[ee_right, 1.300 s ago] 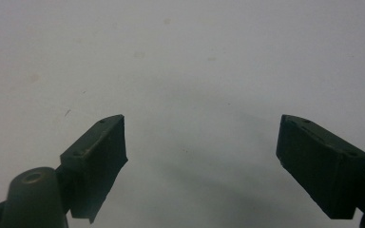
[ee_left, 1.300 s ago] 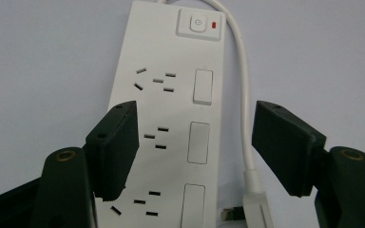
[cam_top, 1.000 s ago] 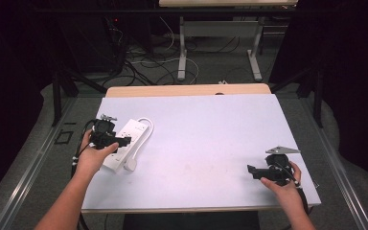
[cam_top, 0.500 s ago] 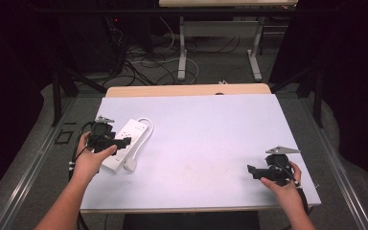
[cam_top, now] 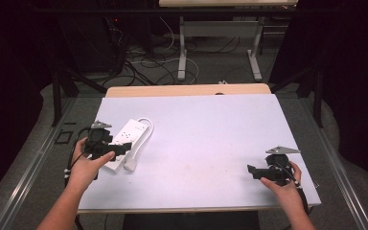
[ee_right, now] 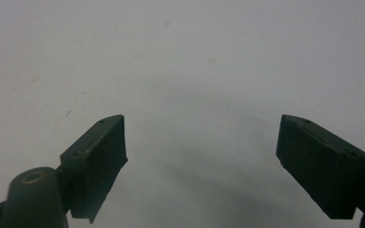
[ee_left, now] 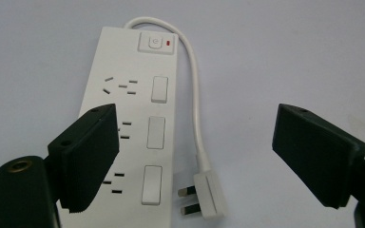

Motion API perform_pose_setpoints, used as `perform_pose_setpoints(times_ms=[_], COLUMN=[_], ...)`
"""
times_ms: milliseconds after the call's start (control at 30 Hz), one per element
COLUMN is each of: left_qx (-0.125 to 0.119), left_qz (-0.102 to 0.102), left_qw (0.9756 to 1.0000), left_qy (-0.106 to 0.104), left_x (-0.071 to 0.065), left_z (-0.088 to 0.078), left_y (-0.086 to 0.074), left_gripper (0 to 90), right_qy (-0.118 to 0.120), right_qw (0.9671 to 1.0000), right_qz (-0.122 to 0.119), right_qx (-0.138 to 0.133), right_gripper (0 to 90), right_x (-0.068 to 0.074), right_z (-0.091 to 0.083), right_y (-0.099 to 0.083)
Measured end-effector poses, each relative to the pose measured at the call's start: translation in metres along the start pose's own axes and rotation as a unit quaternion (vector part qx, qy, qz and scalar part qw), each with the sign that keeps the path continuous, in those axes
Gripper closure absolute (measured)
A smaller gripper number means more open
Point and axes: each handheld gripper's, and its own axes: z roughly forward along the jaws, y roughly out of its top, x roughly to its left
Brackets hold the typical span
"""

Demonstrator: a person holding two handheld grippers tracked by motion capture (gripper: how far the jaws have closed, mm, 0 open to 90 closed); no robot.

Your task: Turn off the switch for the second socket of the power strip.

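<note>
A white power strip (cam_top: pixel 130 132) lies on the left part of the pale table (cam_top: pixel 206 139). Its short white cable (ee_left: pixel 194 90) loops back to a white plug (ee_left: pixel 208 195) lying beside its near end. My left gripper (cam_top: pixel 120 150) hovers over the near end of the strip. Its jaws have just been opening and stand wide apart in the left gripper view (ee_left: pixel 195 164), one above the strip (ee_left: pixel 138 104) and one over bare table, pressing on nothing. My right gripper (cam_top: pixel 250 171) rests low at the table's right front, open (ee_right: pixel 202 161) over bare surface.
The strip's switch with a red light (ee_left: pixel 157 43) is at its far end. A wooden edge (cam_top: pixel 187 90) borders the table's far side. Cables and desk legs (cam_top: pixel 182 52) stand on the floor beyond, and dark curtains on both sides.
My left gripper has drawn back a little along the strip toward the table's front edge. The right hand has kept still.
</note>
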Motion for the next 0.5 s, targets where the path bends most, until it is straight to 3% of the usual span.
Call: perform_pose_setpoints(times_ms=[133, 200, 500], left_qx=[-0.005, -0.011, -0.032], left_qz=[0.002, 0.01, -0.002], left_qw=[1.0, 0.9999, 0.9993], left_qy=[-0.002, -0.007, -0.019], left_x=[-0.003, -0.002, -0.004], left_z=[-0.003, -0.005, -0.012], left_y=[-0.004, -0.006, -0.016], left_gripper=[1.2, 0.4, 0.4], right_qy=[0.0, 0.0, 0.002], right_qw=[1.0, 1.0, 1.0], right_qz=[0.0, 0.0, -0.001], right_qx=[0.0, 0.0, 0.001], right_gripper=[16.5, 16.6, 16.5], right_x=[0.0, 0.0, 0.001], right_z=[0.0, 0.0, 0.0], right_y=[0.0, 0.0, 0.0])
